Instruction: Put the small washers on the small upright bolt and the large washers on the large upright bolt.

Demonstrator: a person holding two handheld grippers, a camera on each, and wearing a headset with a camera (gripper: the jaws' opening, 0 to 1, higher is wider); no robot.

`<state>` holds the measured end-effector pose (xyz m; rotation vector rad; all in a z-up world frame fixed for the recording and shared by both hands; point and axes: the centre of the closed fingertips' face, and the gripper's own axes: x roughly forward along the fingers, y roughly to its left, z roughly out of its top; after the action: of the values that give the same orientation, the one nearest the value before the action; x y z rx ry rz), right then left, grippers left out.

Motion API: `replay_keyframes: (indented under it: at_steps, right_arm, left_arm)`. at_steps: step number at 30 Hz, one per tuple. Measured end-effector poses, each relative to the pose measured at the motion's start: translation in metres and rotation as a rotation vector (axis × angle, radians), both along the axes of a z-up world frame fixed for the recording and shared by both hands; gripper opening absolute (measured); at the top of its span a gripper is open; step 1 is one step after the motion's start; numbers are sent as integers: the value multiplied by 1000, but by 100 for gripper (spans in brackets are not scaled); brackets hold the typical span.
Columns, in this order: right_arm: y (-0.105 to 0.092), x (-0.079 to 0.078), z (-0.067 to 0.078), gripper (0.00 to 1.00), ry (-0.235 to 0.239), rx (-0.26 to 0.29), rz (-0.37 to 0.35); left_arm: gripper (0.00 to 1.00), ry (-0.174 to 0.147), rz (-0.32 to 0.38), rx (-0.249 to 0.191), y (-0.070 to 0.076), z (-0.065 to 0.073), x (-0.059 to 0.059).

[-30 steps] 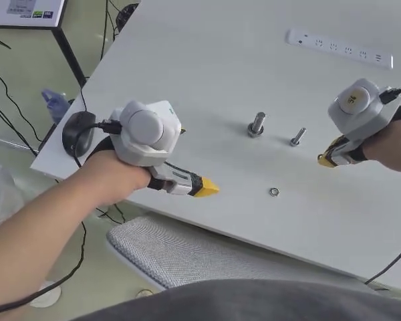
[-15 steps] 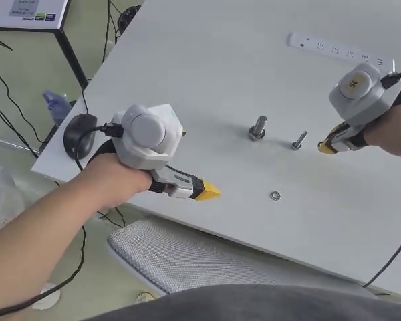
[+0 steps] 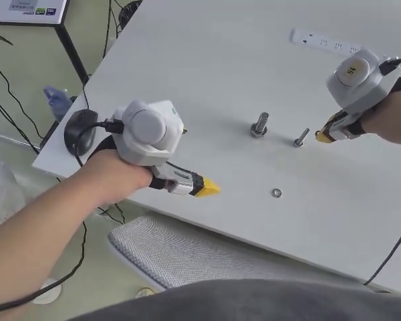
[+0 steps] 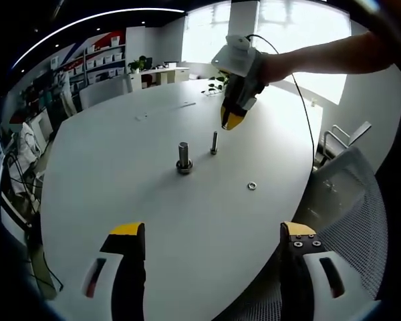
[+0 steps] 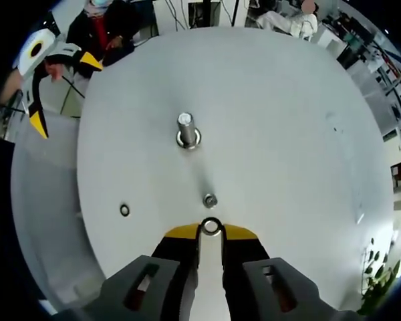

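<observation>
Now, right tool [image 5: 212, 233] pinching washer [image 5: 211, 227] (near small bolt [image 5: 210, 200]), left tool [image 4: 212, 231] agape

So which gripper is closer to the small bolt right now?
Right. The right gripper hangs just beside the small bolt, a washer pinched in its tips. The left gripper sits open at the near edge of the table, beyond the large bolt.

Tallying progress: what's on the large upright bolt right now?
A metal ring circles the large upright bolt at its base, likely a washer; anything stacked under it is hidden.
</observation>
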<state>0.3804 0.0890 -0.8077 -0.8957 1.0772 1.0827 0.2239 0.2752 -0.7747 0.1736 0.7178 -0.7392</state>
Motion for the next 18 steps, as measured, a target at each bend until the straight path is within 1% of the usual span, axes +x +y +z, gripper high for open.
replay_keyframes:
  at_steps: [3,5,10,12,15,18]
  right_arm:
    - [7,-1,2,12,-2,3,10]
    - [9,3,1,12,-1,4,15]
    - [14,5,2,12,-12,11,30]
    - [17,6,1,12,-6,17,25]
    - [19,9,-3,12,-6,8,33]
    - [20,9,-1,12,-4,7,34]
  left_arm:
    - [82,2,0,2,0,-1,0]
    - [82,2,1,2,1,-1,0]
    - [82,5,5,2,1,-1,1]
    - [82,3,6,3,2,-1,1]
    - [82,4,12,1,4,-1,1]
    - [82,6,15,2,5,-1,1]
